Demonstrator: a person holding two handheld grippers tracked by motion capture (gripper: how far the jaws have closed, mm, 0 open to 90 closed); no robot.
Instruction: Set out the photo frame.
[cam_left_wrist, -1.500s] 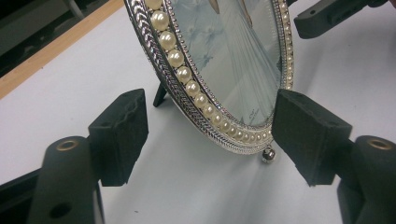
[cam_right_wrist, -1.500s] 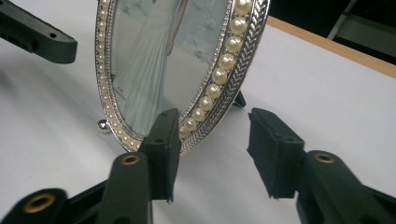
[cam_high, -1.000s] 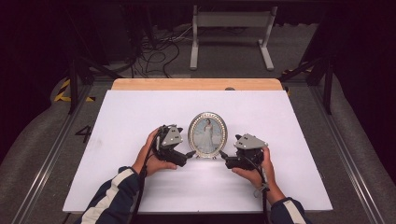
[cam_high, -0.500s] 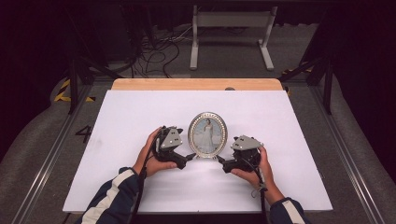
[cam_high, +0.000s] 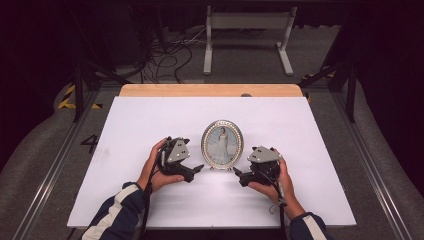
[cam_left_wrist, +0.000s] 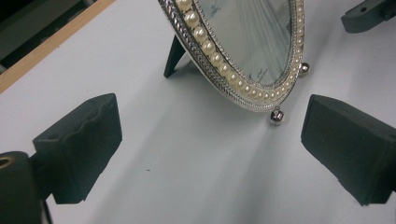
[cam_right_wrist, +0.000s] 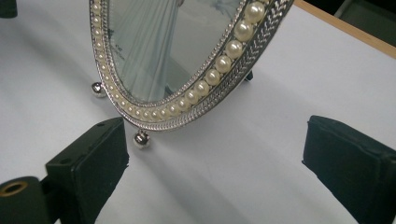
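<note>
An oval silver picture frame (cam_high: 222, 144) with a pearl rim stands upright on small ball feet at the middle of the white board (cam_high: 150, 120). My left gripper (cam_high: 200, 168) lies just left of its base, held in a hand, jaws wide apart and empty. In the left gripper view the frame (cam_left_wrist: 243, 46) and its black back leg (cam_left_wrist: 173, 56) sit beyond the open left gripper (cam_left_wrist: 212, 140). My right gripper (cam_high: 235, 172) sits just right of the base; its jaws have just been opening and nothing is between them. The frame (cam_right_wrist: 154, 46) stands ahead of the right gripper (cam_right_wrist: 217, 154).
A wooden strip (cam_high: 210, 90) borders the board's far edge. Metal rails (cam_high: 60, 160) run along both sides. Cables (cam_high: 165, 55) and a white stand (cam_high: 247, 35) lie on the floor behind the table.
Both grippers have drawn slightly back from the frame's base, the left one a little to the left. The frame has stayed upright in place.
</note>
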